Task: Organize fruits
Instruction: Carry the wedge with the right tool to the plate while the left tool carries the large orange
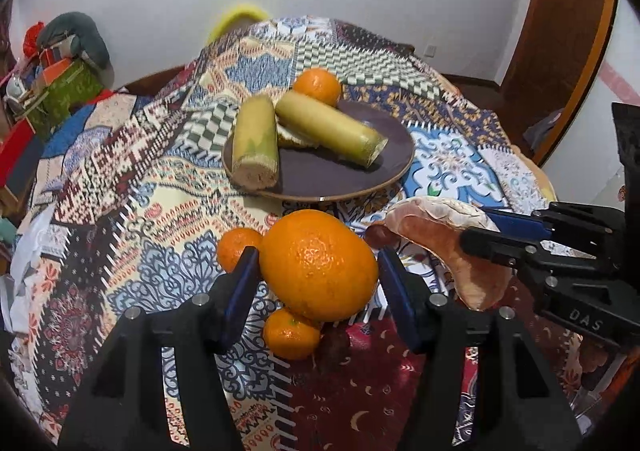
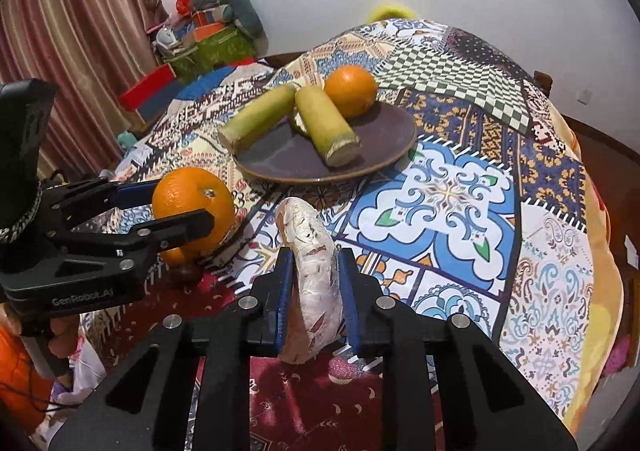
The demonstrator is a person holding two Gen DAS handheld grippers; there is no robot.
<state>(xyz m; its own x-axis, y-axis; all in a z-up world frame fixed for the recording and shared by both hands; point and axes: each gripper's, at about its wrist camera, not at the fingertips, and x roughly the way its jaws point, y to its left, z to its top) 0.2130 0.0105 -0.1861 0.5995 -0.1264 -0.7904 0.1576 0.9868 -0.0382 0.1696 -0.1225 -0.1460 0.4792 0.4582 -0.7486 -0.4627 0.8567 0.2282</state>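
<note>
Above the near edge of the patterned tablecloth (image 2: 452, 187), a large orange (image 1: 318, 265) is clamped between the fingers of the left gripper (image 1: 316, 279), with two small mandarins (image 1: 291, 333) lying on the cloth just beneath and beside it. A pale curved fruit wedge (image 2: 316, 283) is gripped between the blue pads of the right gripper (image 2: 314, 291). Toward the cloth's middle, two sugarcane pieces (image 1: 330, 129) and another orange (image 1: 318, 86) are held on a dark plate (image 1: 320, 175).
</note>
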